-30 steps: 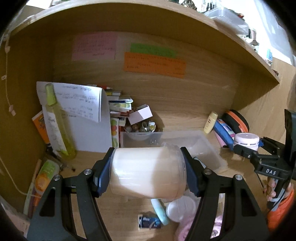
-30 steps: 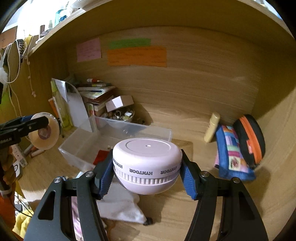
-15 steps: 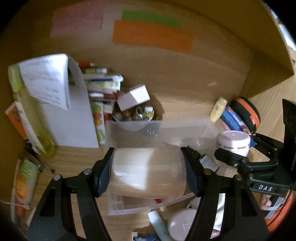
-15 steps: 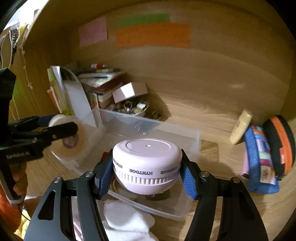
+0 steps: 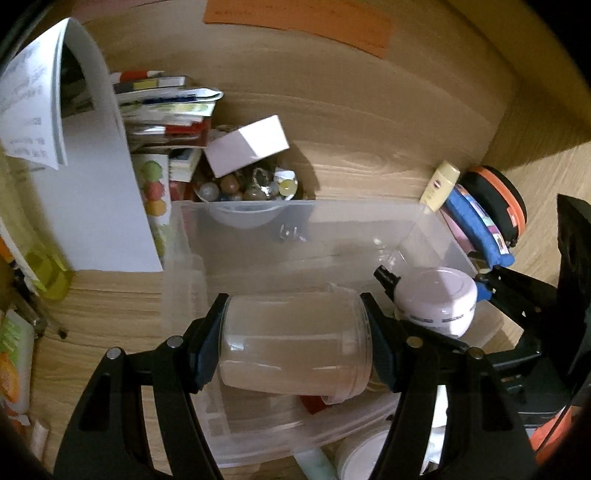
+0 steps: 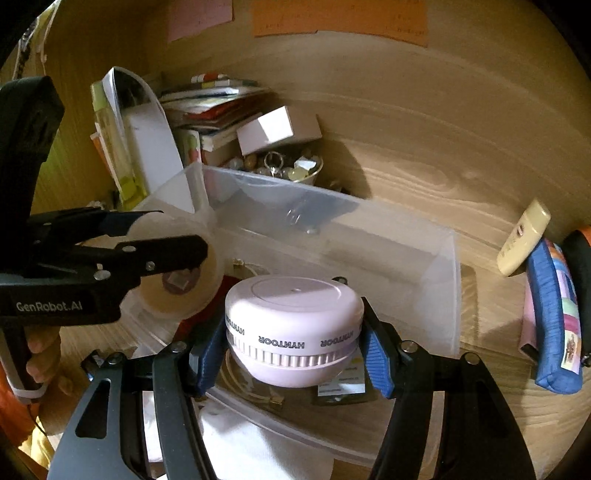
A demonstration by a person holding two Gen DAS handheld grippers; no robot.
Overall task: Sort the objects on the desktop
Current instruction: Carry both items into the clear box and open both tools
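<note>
A translucent jar (image 5: 295, 347) is clamped on its side in the left claw (image 5: 295, 345), its long axis running across from one finger to the other, lid end to the right. It is held above the near left part of a clear plastic bin (image 5: 362, 221) that stands on the wooden tabletop (image 5: 118, 314).

A round pink case (image 6: 293, 325) is gripped upright in the right claw (image 6: 293, 347), flat top upward, lettering on its side; it is held over the bin's near right part.

Through the jar only blurred shapes of the bin floor can be made out. The claws' lower arms are cut off by the picture edges. A cloth (image 6: 258, 443) in front of the bin is partly hidden by the right claw. Behind the bin, a bowl of small trinkets (image 5: 251, 188) is half covered by a white box (image 5: 247, 146). The writing on the orange note (image 5: 295, 16) cannot be read.
</note>
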